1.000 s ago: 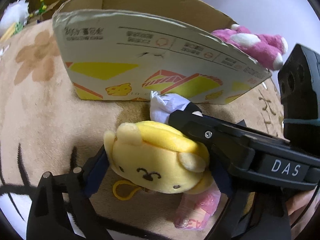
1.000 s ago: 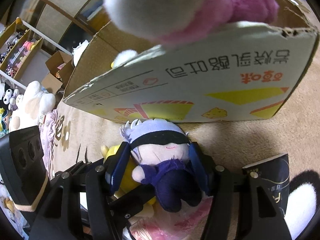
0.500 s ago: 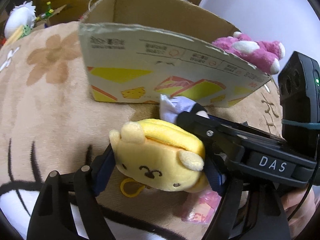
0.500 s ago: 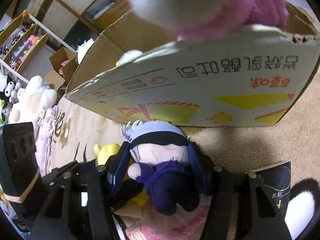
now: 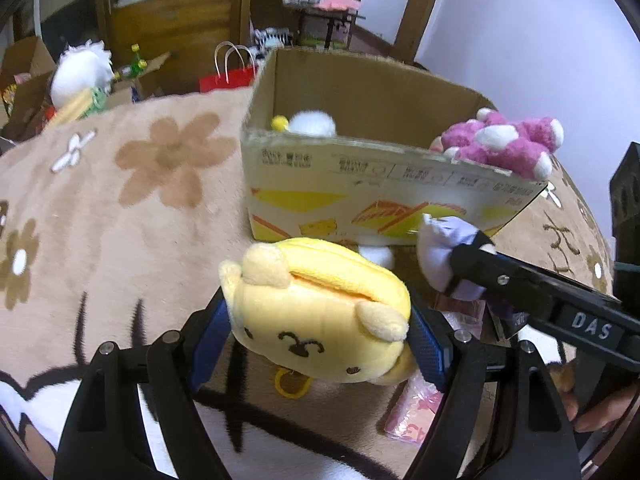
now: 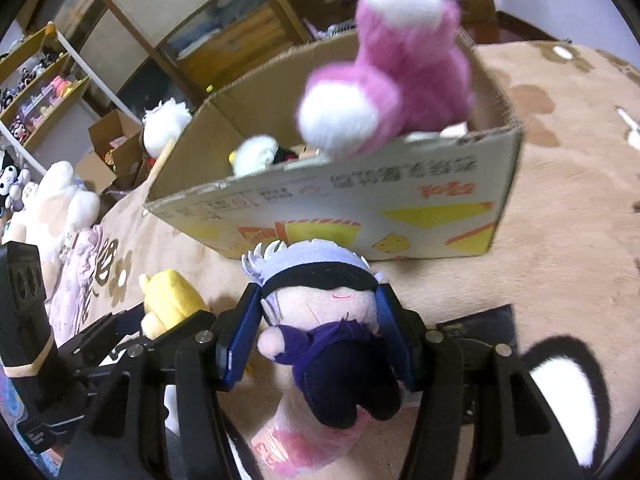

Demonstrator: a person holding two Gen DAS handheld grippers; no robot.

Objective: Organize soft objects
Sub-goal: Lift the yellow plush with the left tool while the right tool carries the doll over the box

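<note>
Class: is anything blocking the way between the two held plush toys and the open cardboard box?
Only the cardboard box's near wall; both the yellow plush and the blindfolded doll must clear it. The pink bear fills the right corner.

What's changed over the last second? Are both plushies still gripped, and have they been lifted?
Both grippers rose and pulled back: the cardboard box sits lower in both views, and its inside now shows. The left gripper stays clamped on the yellow plush, the right gripper on the blindfolded doll. The pink plush still hangs over the box rim.
</note>
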